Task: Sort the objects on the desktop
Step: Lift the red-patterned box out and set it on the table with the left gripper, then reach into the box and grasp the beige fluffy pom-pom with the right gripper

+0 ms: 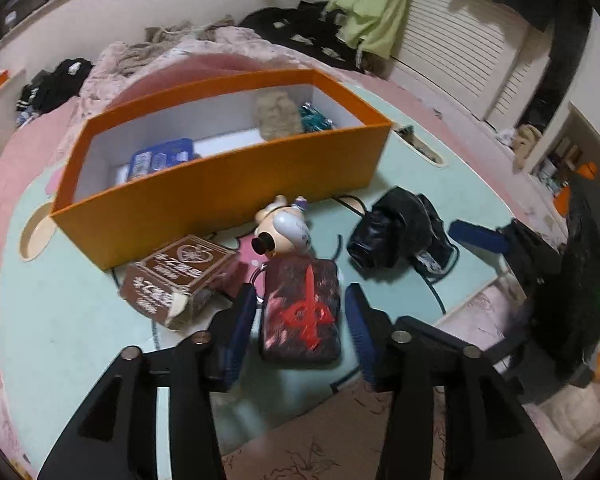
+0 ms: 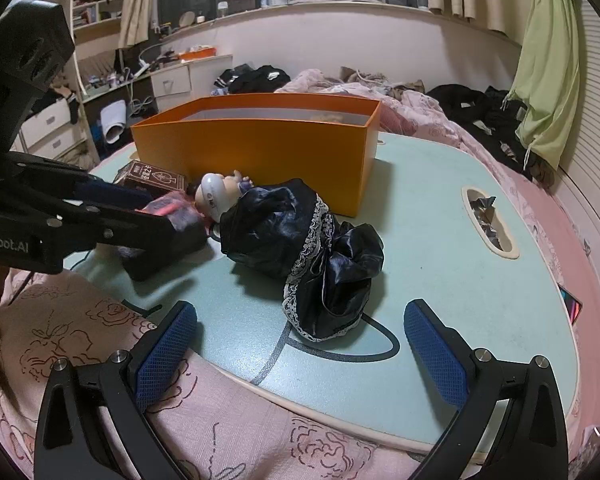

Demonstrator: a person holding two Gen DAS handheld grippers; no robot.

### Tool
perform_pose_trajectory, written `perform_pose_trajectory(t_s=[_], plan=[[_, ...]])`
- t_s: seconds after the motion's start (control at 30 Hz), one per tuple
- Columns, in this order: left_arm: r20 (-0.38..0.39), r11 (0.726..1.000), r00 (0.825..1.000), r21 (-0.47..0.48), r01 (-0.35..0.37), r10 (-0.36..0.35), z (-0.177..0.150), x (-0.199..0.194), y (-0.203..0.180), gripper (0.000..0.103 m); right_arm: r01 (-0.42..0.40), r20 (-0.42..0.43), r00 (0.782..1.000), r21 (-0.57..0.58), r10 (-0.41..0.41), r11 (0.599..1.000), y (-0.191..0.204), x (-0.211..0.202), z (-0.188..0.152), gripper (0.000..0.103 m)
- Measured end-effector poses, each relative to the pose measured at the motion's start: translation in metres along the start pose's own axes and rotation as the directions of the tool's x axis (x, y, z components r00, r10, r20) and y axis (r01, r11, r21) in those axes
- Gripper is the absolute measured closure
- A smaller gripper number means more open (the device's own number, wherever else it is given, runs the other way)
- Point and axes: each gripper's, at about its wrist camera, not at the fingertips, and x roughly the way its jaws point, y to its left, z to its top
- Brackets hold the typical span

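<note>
Now the left gripper (image 1: 300,316) stands released, its blue pads either side of a dark case with a red emblem (image 1: 302,314), not pressing it. Beyond lie a brown box (image 1: 176,276), a doll (image 1: 286,228) and the orange box (image 1: 228,196). The right gripper (image 2: 300,344) gapes empty, a black satin pouch (image 2: 300,252) just ahead.

1. The left gripper (image 2: 148,216) carries white lettering on its black side plate in the right wrist view; the readable part is "nRobot.AI", with the start cut off by the picture's edge.
2. The brown box (image 1: 176,276) bears pale printed characters and a heart-shaped emblem on its lid and side; the blur leaves them unreadable. In the right wrist view the same box (image 2: 150,178) shows light characters too small to read.
3. The dark pouch (image 1: 302,314) has a red sign, not legible as text.
4. The blue tin (image 1: 162,158) in the orange box (image 1: 228,196) has pale print, unreadable.
</note>
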Motion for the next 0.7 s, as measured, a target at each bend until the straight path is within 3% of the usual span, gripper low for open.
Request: perform_pose_trajectory(t_s=[0.07, 0.2, 0.33, 0.4, 0.57, 0.63, 0.7], plan=[[0.053, 1.0, 0.998, -0.006, 0.015, -0.015, 0.002, -0.022, -0.001, 0.054, 0.0, 0.0, 1.0, 0.0, 0.0, 1.0, 0.0, 0.0, 0.0, 0.0], [0.145, 1.0, 0.989, -0.021, -0.019, 0.022, -0.002, -0.068, -0.001, 0.021, 0.0, 0.0, 1.0, 0.0, 0.0, 1.0, 0.0, 0.0, 0.0, 0.0], [0.142, 0.99, 0.98, -0.015, -0.139, 0.14, -0.016, -0.077, 0.008, 0.021, 0.0, 0.0, 1.0, 0.0, 0.0, 1.0, 0.0, 0.0, 0.0, 0.0], [0.12, 0.986, 0.979, -0.014, -0.166, 0.167, -0.023, -0.074, 0.012, 0.021, 0.0, 0.0, 1.0, 0.001, 0.0, 1.0, 0.0, 0.0, 0.0, 0.0], [0.034, 0.986, 0.986, -0.042, -0.164, 0.165, -0.045, -0.049, 0.005, 0.021, 0.0, 0.0, 1.0, 0.001, 0.0, 1.0, -0.001, 0.0, -0.001, 0.0], [0.049, 0.988, 0.989, -0.07, -0.136, 0.139, -0.046, -0.049, 0.01, 0.013, -0.001, 0.001, 1.0, 0.002, 0.001, 1.0, 0.0, 0.0, -0.001, 0.0], [0.036, 0.985, 0.987, -0.078, -0.156, 0.159, -0.046, -0.047, 0.013, 0.008, 0.0, 0.001, 1.0, 0.0, 0.0, 1.0, 0.0, 0.0, -0.001, 0.0]])
